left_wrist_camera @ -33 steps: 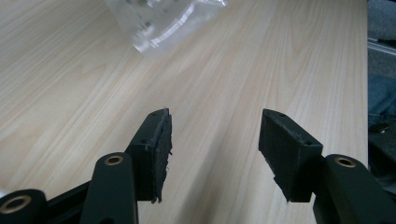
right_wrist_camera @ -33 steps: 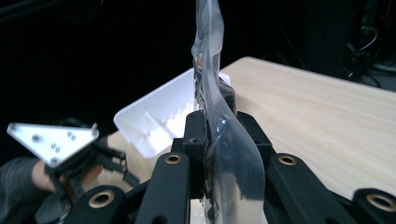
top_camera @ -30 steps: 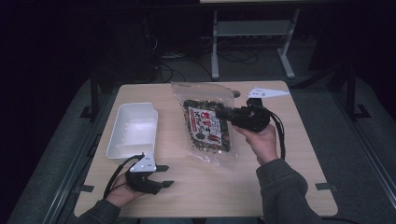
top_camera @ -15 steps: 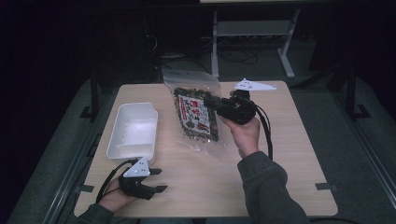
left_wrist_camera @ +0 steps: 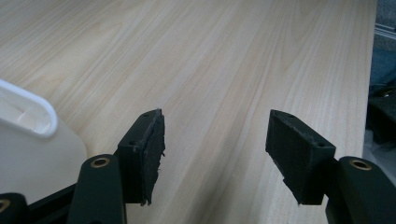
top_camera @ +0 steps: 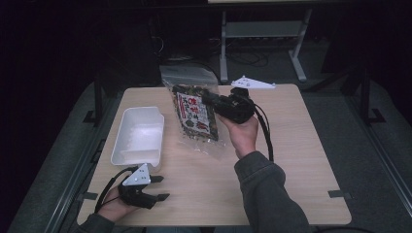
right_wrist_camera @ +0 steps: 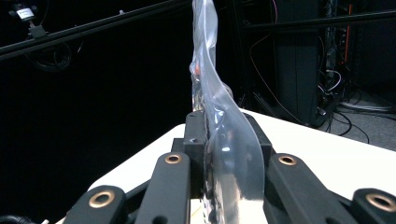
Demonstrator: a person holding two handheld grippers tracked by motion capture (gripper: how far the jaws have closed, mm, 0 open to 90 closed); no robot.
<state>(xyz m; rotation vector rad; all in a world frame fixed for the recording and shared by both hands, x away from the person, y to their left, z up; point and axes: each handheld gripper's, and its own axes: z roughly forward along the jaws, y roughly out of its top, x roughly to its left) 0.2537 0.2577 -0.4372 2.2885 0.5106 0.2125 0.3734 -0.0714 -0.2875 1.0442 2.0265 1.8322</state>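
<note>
A clear plastic bag of dark snacks with a red and white label [top_camera: 195, 115] hangs lifted above the middle of the table, its lower edge near the tabletop. My right gripper [top_camera: 210, 99] is shut on the bag's right edge; in the right gripper view the clear film [right_wrist_camera: 219, 140] stands pinched between the two jaws. A white rectangular plastic container [top_camera: 138, 136] sits empty at the table's left, and its rounded rim [left_wrist_camera: 28, 112] shows beside my left jaw. My left gripper [top_camera: 160, 188] rests near the front left edge, open, with bare wood between its jaws [left_wrist_camera: 212, 154].
The light wooden table [top_camera: 291, 160] has open surface at the right and front. Beyond its far edge are a metal stand [top_camera: 262, 43], cables on the floor, and dark equipment racks [right_wrist_camera: 303, 56]. Black tape tabs mark the table's edges [top_camera: 340, 194].
My right gripper carried the bag leftward and away from me, lifting and tilting it more upright. My left hand drew back a little toward the front edge, still open.
</note>
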